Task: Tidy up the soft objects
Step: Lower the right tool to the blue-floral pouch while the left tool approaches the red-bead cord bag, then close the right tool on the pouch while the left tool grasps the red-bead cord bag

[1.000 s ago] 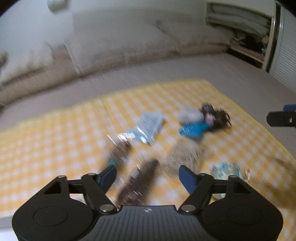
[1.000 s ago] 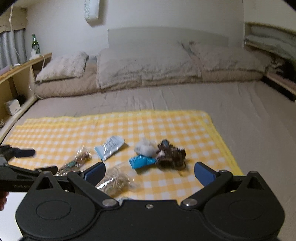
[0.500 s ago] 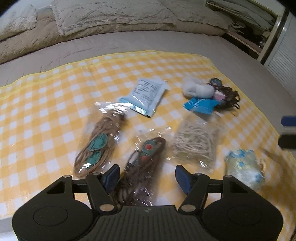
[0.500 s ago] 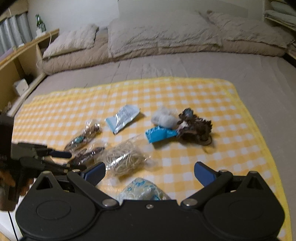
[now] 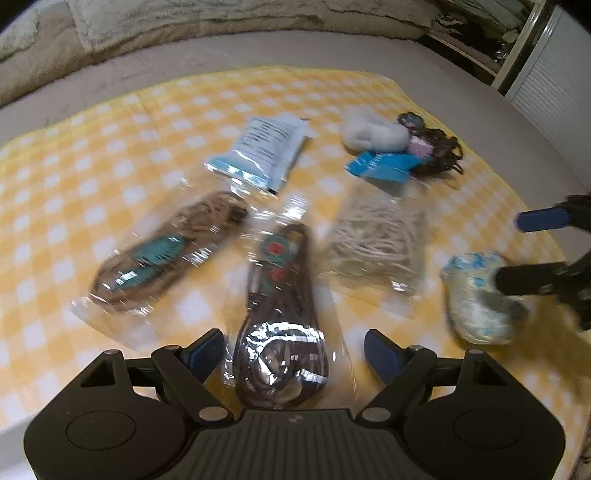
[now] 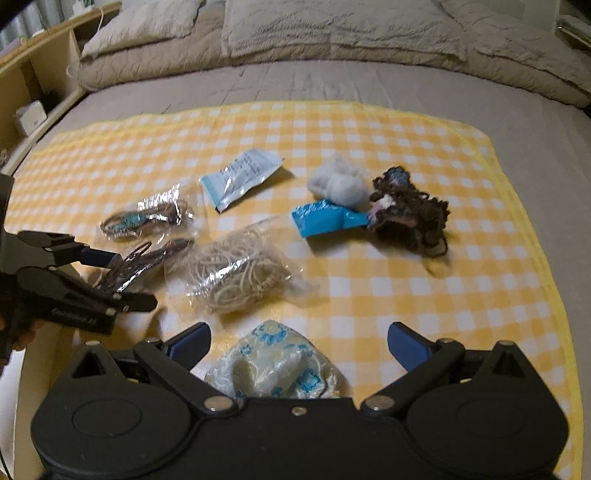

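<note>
Several soft items lie on a yellow checked cloth point(image 5: 92, 155). My left gripper point(image 5: 293, 350) hangs low over a clear bag of dark brown cord point(image 5: 280, 325). Its jaws are opening and the bag lies between them, untouched by the pads. My right gripper point(image 6: 299, 339) stands open astride a cream pouch with blue flowers point(image 6: 273, 365). The same pouch point(image 5: 476, 295) shows in the left wrist view beside the right gripper point(image 5: 524, 251). Further out lie a bag of cream string point(image 6: 232, 273), a tan cord bag with teal leaves point(image 5: 162, 254), a blue-white sachet point(image 6: 240, 177), white fluff point(image 6: 340, 184), a blue wrapper point(image 6: 325, 219) and dark yarn point(image 6: 410, 214).
The cloth covers a grey-brown bed point(image 6: 369, 81) with pillows point(image 6: 332, 26) at its head. A wooden shelf point(image 6: 33, 70) runs along the left side. A closet with slatted doors point(image 5: 546, 74) stands to the right. A person's hand point(image 6: 7, 325) holds the left gripper point(image 6: 122, 280).
Both grippers have sunk toward the cloth and tipped further down. The left jaws have widened around the dark cord bag. The right gripper has come down over the floral pouch.
</note>
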Motion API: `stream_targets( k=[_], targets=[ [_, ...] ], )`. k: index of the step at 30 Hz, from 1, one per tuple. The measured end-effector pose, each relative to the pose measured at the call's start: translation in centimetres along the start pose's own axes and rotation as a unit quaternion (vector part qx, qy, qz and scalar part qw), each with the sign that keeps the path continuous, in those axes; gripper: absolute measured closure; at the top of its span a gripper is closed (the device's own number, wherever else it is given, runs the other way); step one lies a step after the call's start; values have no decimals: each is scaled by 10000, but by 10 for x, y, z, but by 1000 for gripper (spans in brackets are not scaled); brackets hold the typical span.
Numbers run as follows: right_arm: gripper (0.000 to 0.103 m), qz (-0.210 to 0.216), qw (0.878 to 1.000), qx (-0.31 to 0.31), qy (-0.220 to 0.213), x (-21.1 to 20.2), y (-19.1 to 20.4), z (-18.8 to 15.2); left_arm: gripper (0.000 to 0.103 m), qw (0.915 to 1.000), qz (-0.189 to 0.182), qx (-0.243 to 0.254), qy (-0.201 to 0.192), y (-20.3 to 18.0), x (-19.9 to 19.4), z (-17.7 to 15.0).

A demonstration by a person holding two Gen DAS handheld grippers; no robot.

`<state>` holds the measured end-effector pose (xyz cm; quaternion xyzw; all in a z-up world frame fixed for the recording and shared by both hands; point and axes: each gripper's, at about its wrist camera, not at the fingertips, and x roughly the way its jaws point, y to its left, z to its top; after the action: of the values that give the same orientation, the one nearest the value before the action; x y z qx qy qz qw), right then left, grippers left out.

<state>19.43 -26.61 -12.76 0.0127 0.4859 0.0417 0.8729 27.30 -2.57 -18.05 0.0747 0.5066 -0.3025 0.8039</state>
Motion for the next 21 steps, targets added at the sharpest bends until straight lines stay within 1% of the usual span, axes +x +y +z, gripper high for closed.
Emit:
stream_targets(
  k=[2,4,6,8,11,13,16,17,19,21],
  targets=[
    [0,25,9999,-86,87,6,2,-1,25,10000,-2,66,33,-6,0,-1],
    [0,20,9996,-197,188,13,5,-2,25,10000,35,20,50,-9,0,-1],
    [0,68,9990,-318,293,19,9,-3,26,9997,103,-202,46,-7,2,-1],
    [0,115,9982,-430,410,24,12,-5,26,9984,212,-528,30,-2,4,2],
    [0,11,9967,-600,548,29,17,-9,26,9937,317,-1074,-22,3,5,5],
    [0,-35,9965,-590,594,32,16,-10,26,9914,420,-1241,-10,2,7,7],
    [1,-24,9968,-399,691,35,10,-10,26,9881,642,-1395,-24,-4,10,9],
    [2,-10,9967,-332,736,36,8,-9,29,9866,739,-1452,-43,-6,11,9],
    [11,41,9963,-206,828,38,6,-10,32,9851,893,-1469,-60,-9,14,10],
    [24,209,9950,-37,978,39,4,-11,43,9843,1064,-1407,-97,-13,15,9]
  ],
)
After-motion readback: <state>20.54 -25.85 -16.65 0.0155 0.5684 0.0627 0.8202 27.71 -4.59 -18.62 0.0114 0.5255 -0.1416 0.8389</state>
